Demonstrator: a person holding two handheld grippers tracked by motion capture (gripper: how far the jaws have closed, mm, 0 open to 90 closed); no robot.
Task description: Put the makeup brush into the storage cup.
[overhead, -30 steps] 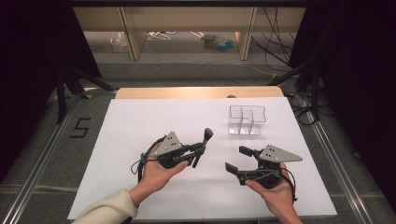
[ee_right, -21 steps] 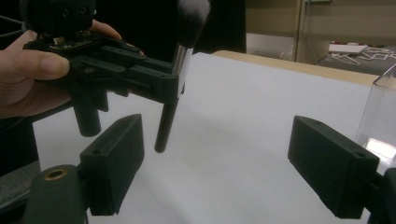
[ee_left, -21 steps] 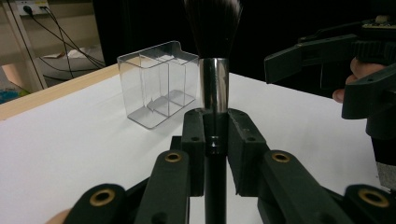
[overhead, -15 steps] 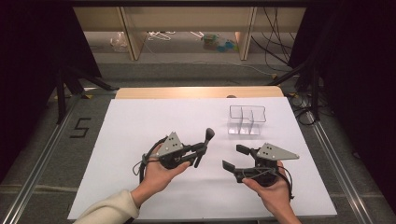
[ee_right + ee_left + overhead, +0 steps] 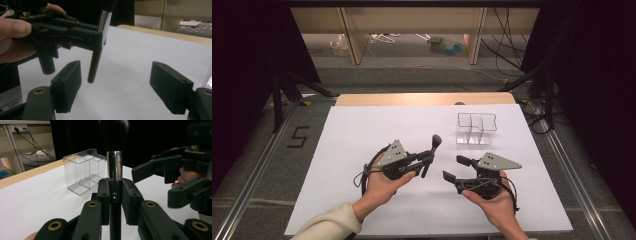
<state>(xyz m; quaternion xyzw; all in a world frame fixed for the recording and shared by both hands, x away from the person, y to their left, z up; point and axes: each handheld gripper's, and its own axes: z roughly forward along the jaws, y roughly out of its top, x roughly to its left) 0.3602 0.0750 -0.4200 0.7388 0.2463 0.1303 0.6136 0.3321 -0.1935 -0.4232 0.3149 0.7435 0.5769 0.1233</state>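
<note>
The left gripper [image 5: 428,159] has its jaws clamped on the black handle of a makeup brush [image 5: 114,167], just below the shiny metal ferrule, so the brush stands roughly upright with its dark bristles on top and the lower end of the handle hanging free above the tabletop [image 5: 362,130]. That grip near the ferrule leaves the lower handle bare, which looks deliberate: it gives the other tool something to take hold of. The right gripper [image 5: 116,83] faces it from just beside, its jaws apart and lately narrowing, with the handle's tip near the gap and closer to one jaw, and no pad touching it yet. Both hands hold their tools over the middle of the tabletop, toward the near edge. Beyond them, toward the far right corner, stands a clear divided organiser [image 5: 476,128], empty and upright, probably where the brush is meant to go, bristles up.
</note>
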